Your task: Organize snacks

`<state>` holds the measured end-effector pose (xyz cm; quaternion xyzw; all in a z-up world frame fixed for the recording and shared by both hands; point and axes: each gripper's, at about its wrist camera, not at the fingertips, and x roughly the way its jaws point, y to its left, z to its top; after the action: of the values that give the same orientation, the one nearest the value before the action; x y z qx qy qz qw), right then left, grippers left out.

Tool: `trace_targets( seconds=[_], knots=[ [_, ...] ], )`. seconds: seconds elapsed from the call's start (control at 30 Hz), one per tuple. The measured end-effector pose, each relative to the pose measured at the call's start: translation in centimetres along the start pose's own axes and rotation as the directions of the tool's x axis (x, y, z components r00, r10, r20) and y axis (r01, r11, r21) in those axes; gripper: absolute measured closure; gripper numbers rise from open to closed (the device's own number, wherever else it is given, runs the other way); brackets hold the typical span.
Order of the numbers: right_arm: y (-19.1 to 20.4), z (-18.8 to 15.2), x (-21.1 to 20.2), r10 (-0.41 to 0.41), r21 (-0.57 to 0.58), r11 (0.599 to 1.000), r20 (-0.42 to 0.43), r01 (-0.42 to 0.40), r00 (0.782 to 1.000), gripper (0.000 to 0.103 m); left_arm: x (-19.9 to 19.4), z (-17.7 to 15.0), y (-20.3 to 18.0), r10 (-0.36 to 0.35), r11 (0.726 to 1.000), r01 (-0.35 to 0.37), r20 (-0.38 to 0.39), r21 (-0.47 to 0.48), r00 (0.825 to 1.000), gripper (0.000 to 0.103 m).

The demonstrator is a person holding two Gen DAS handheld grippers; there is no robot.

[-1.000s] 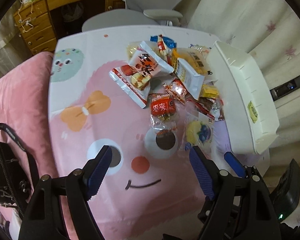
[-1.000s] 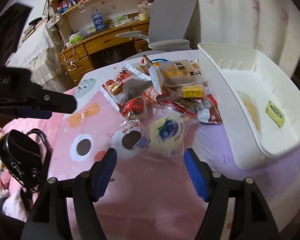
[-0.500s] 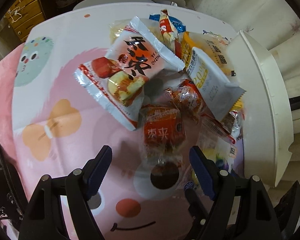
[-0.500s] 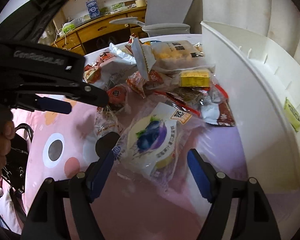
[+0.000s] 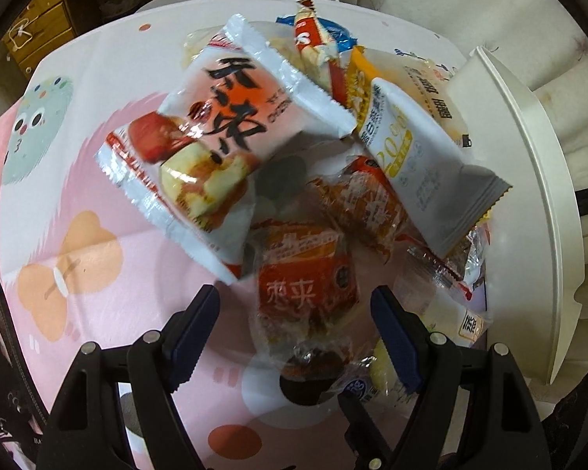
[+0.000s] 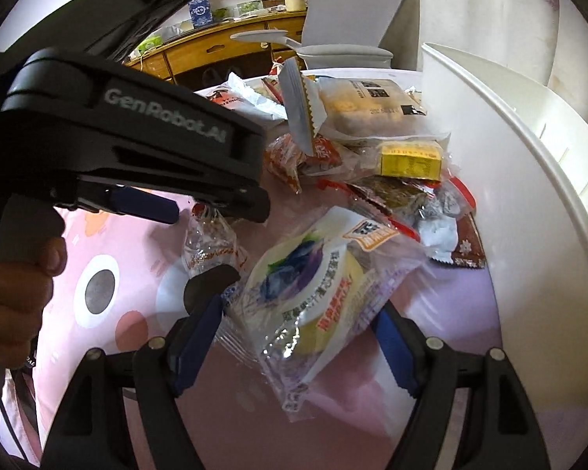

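1. Your left hand-held gripper (image 5: 294,329) has its two blue fingers wide apart, one on each side of the red jujube pack (image 5: 305,286) low in the frame. They don't squeeze it yet. You hold them like that so they can close on it.
2. Your right hand-held gripper (image 6: 298,337) is also spread apart, around one blueberry cake pack (image 6: 313,286) at the bottom middle, not pressing it.
3. Farther up, the snack pile (image 5: 333,137) sits on the desk (image 5: 98,235). You can count about ten packs; some hide under others.
4. One white bin (image 6: 529,196) waits at the right edge, just beside the pile, so the trip is short.
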<state>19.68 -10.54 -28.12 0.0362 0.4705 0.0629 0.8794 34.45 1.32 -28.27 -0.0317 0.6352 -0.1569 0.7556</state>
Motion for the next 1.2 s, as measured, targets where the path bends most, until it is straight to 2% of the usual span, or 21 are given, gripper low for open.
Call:
trace_targets(
  seconds=[0.07,0.13,0.17,0.2,0.23,0.47,0.67,0.93,1.2],
  knots=[
    [0.1,0.0,0.0,0.0,-0.003,1.0,0.0,0.0,1.0,0.026,0.5,0.5,-0.5,0.005,1.0,-0.005,0.01,-0.001,1.0,0.029],
    [0.1,0.0,0.0,0.009,-0.003,1.0,-0.003,-0.009,1.0,0.027,0.7,1.0,-1.0,0.011,1.0,-0.011,0.02,0.003,1.0,0.041],
    [0.1,0.1,0.0,0.011,-0.005,1.0,-0.004,-0.011,1.0,0.03,0.8,1.1,-1.2,0.001,1.0,-0.001,0.021,0.003,1.0,0.043],
    [0.1,0.1,-0.1,0.02,-0.006,1.0,-0.007,-0.02,1.0,0.034,0.9,1.2,-1.3,-0.008,1.0,0.008,0.02,0.001,1.0,0.05],
    [0.1,0.1,-0.1,0.024,-0.007,1.0,-0.009,-0.024,1.0,0.035,0.9,1.2,-1.4,-0.021,1.0,0.021,0.02,-0.003,1.0,0.051],
    [-0.8,0.4,-1.2,0.067,-0.004,0.998,-0.016,-0.067,0.998,0.05,0.4,0.5,-1.5,-0.03,0.999,0.03,0.045,-0.016,0.999,0.053],
    [-0.9,0.5,-2.0,0.07,-0.005,0.998,-0.022,-0.07,0.997,0.055,-2.4,-2.0,-0.6,-0.031,0.999,0.032,0.068,-0.014,0.997,0.053],
    [-0.1,0.3,-5.0,0.046,-0.003,0.999,0.006,-0.046,0.999,0.056,-6.5,-4.8,0.3,-0.012,1.0,0.012,0.075,-0.004,0.997,0.053],
    [2.5,0.4,-10.0,0.042,-0.021,0.999,0.073,-0.04,0.996,0.055,-12.9,-9.6,1.3,0.027,0.999,-0.029,0.126,0.014,0.992,0.053]
  ],
)
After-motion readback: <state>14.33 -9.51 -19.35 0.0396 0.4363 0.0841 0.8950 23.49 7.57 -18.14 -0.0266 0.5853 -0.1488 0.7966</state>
